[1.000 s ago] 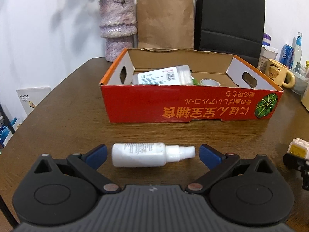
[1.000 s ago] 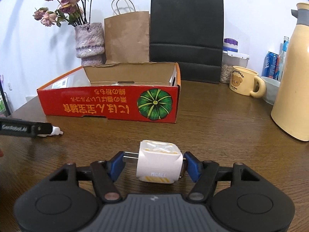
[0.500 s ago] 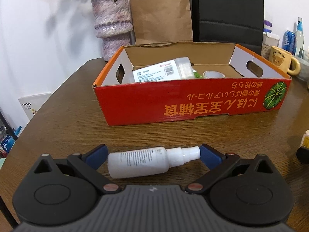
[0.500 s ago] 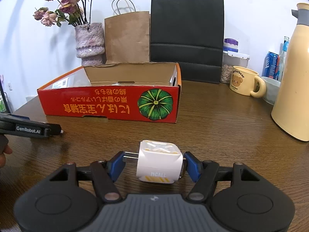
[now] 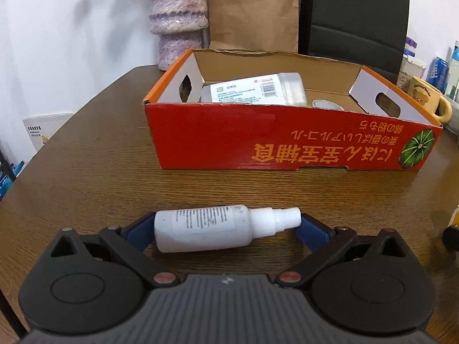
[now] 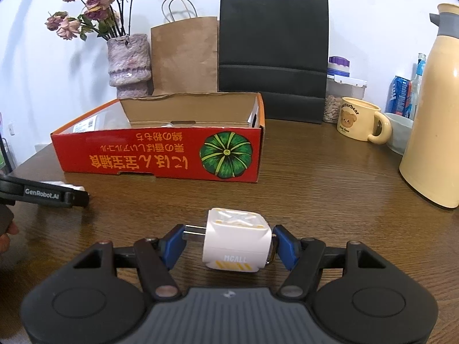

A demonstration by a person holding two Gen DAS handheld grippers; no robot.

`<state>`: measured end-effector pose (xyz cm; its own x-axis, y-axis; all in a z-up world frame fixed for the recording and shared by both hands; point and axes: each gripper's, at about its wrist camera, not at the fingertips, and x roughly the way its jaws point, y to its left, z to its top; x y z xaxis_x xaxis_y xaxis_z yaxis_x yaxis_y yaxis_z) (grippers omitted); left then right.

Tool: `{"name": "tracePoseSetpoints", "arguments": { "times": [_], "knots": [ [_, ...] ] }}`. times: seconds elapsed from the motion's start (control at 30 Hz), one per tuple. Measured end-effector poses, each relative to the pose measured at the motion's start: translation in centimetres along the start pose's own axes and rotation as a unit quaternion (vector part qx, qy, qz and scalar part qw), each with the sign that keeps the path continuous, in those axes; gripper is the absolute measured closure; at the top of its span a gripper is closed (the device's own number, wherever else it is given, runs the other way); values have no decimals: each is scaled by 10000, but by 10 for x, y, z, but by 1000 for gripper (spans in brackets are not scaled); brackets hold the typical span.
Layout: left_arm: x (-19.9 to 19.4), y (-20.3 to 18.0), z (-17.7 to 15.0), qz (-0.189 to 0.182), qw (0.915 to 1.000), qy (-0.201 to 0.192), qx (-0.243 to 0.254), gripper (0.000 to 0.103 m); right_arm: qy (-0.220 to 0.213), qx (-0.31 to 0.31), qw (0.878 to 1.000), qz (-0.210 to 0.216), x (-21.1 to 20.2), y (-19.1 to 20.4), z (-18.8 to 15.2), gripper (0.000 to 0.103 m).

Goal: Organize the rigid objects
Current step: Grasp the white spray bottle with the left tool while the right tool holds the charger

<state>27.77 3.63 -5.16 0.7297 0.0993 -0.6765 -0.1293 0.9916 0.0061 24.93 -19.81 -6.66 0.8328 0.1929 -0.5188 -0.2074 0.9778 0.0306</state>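
Note:
A white spray bottle (image 5: 206, 229) lies on its side on the brown table, lengthwise between the blue pads of my left gripper (image 5: 226, 226). The jaws stand wide, each pad right at one end of the bottle. My right gripper (image 6: 228, 240) is shut on a white charger plug (image 6: 236, 240), one pad on the prongs and one on the opposite side. Behind both stands the red cardboard box (image 5: 258, 149), also seen in the right wrist view (image 6: 143, 157). It holds a large labelled bottle (image 5: 252, 89) and a tape roll (image 5: 327, 104). The left gripper's finger (image 6: 57, 195) shows at the left of the right wrist view.
Behind the box stand a purple vase (image 6: 129, 66), a brown paper bag (image 6: 185, 54) and a black bag (image 6: 274, 51). To the right are a bear mug (image 6: 358, 123), a cream thermos jug (image 6: 433, 132), a jar and cans. A hand (image 6: 5, 229) shows at the left edge.
My left gripper has moved forward and tipped down, so the spray bottle now lies between its pads instead of ahead of them. The right gripper and plug have not moved.

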Motion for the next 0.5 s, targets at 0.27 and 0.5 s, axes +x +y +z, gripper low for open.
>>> {"name": "tracePoseSetpoints", "arguments": {
  "times": [0.27, 0.5],
  "knots": [
    [-5, 4, -1, -1, 9999, -62, -128, 3, -59, 27, 9999, -113, 0, 0, 1, 37],
    [-18, -4, -6, 66, 9995, -297, 2, 4, -129, 39, 9997, -197, -2, 1, 1, 37]
  ]
}}
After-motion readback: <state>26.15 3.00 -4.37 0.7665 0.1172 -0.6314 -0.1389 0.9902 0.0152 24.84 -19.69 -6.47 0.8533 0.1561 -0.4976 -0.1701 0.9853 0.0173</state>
